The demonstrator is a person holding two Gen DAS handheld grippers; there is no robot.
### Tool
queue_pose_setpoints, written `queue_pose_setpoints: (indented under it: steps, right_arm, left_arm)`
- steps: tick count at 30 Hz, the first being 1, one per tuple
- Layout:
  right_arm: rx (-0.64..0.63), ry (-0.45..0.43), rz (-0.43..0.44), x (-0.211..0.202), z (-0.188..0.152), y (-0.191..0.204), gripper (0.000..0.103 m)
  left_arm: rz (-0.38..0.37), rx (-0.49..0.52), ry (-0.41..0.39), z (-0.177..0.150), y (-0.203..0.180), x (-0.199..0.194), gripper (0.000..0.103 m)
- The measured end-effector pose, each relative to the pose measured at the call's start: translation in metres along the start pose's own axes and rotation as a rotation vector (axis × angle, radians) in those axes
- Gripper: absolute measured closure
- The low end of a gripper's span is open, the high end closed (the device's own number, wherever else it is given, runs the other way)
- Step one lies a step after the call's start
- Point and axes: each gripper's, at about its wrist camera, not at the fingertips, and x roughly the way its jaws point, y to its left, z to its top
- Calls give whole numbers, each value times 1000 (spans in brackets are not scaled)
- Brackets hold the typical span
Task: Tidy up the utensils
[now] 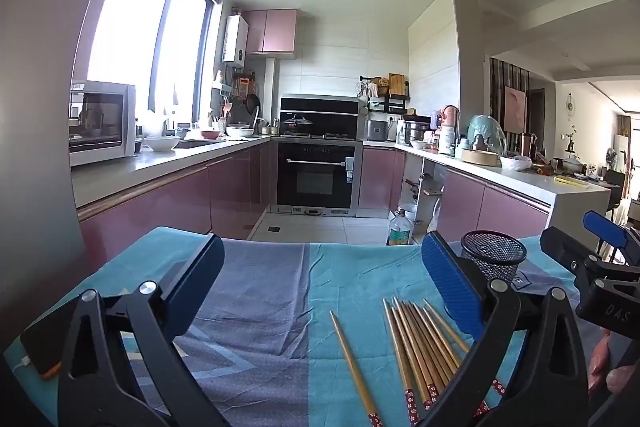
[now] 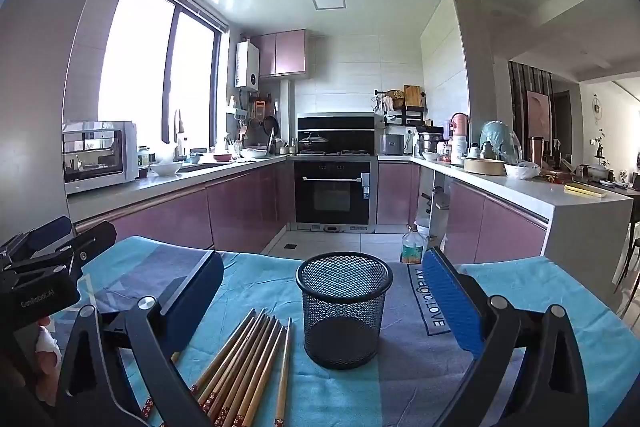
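**Spotter:** Where do things stand?

**Operator:** I have both sets of fingers spread wide and holding nothing. The left gripper point(image 1: 316, 279) hovers over the cloth-covered table point(image 1: 260, 287), the right gripper point(image 2: 324, 291) frames the mesh cup point(image 2: 344, 311), which stands upright near the far edge. The chopsticks point(image 2: 244, 363) lie in a loose bundle just beside the cup, towards the near edge, with a stray chopstick point(image 1: 352, 367) lying apart from them.

**Spotter:** So what is the step?

**Operator:** I judge it is the first pick. I would take one or two sticks near the middle, not the patterned ends, so they do not pivot. Then I tip them upright before lowering into the cup.

**Spotter:** Risk?

**Operator:** The cup looks light; a bump could topple it. I might steady it with the right.
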Motion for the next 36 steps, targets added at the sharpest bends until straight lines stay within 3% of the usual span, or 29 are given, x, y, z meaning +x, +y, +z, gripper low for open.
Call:
queue_pose_setpoints:
  steps: [36]
  right_arm:
    - [14,-4,0,-2,3,-2,7]
  left_arm:
    - [-6,-5,-10,0,-1,0,6]
